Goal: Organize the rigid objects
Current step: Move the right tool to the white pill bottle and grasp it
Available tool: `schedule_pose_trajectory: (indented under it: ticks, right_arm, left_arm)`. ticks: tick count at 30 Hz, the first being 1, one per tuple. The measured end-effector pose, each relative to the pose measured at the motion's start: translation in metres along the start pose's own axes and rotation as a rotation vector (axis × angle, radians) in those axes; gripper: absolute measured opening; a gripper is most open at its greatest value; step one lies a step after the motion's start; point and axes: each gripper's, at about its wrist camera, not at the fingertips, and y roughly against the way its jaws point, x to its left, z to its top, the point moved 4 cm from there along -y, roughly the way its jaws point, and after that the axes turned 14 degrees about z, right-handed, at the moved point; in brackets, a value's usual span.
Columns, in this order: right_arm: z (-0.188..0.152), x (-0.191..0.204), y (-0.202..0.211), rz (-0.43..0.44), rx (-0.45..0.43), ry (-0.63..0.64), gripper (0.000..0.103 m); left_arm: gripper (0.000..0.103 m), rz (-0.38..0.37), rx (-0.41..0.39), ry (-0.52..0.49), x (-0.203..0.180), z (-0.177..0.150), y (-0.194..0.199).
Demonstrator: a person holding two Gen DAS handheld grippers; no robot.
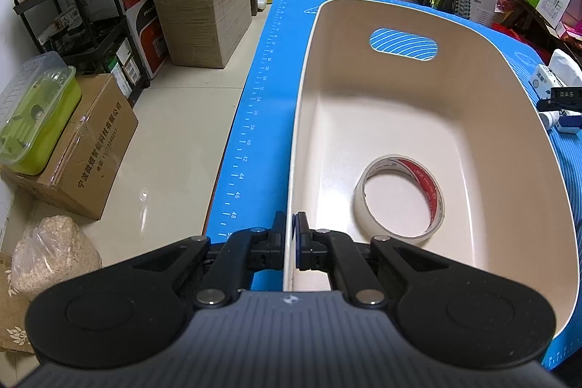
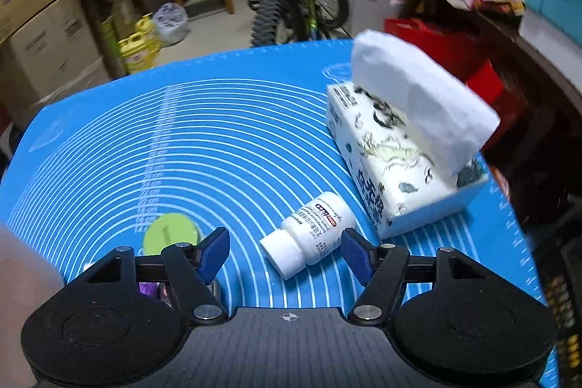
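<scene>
In the left wrist view a cream plastic bin [image 1: 483, 90] stands on the blue mat [image 1: 262, 119]. A roll of clear tape [image 1: 400, 197] lies inside it. My left gripper [image 1: 291, 235] is shut on the bin's near left rim, one finger outside and one inside. In the right wrist view my right gripper [image 2: 285, 251] is open and empty, just above the mat [image 2: 218, 140]. A white pill bottle [image 2: 309, 233] lies on its side between the fingertips. A round green lid [image 2: 171, 233] lies to the left of the left finger.
A tissue box [image 2: 403, 166] with a tissue sticking up stands at the right of the mat. A small purple item [image 2: 151, 290] is half hidden under the right gripper. Small items [image 1: 560, 108] lie right of the bin. Boxes, a shelf, a chair and a bicycle stand around on the floor.
</scene>
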Motion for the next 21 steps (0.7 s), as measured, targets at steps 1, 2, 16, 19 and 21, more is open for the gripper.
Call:
schedule_pose_trajectory:
  ticks: [1, 2, 16, 19, 21]
  right_arm:
    - [0.000, -0.003, -0.004, -0.004, -0.002, -0.023, 0.074]
    - [-0.002, -0.004, -0.007, -0.008, -0.003, -0.039, 0.074]
    - [-0.009, -0.019, -0.027, -0.058, -0.037, -0.064, 0.046]
    - [-0.013, -0.018, -0.019, -0.070, -0.057, -0.031, 0.046]
    - [-0.015, -0.016, -0.011, -0.066, -0.073, -0.015, 0.046]
  left_arm:
    - [0.006, 0.000, 0.000, 0.000, 0.000, 0.000, 0.000]
    - [0.006, 0.001, 0.000, -0.001, -0.001, 0.000, 0.000]
    - [0.006, 0.003, 0.001, -0.004, -0.001, 0.001, 0.001]
    - [0.006, 0.004, 0.001, -0.004, -0.001, 0.002, 0.000]
    - [0.006, 0.004, 0.001, -0.004, -0.001, 0.002, 0.000]
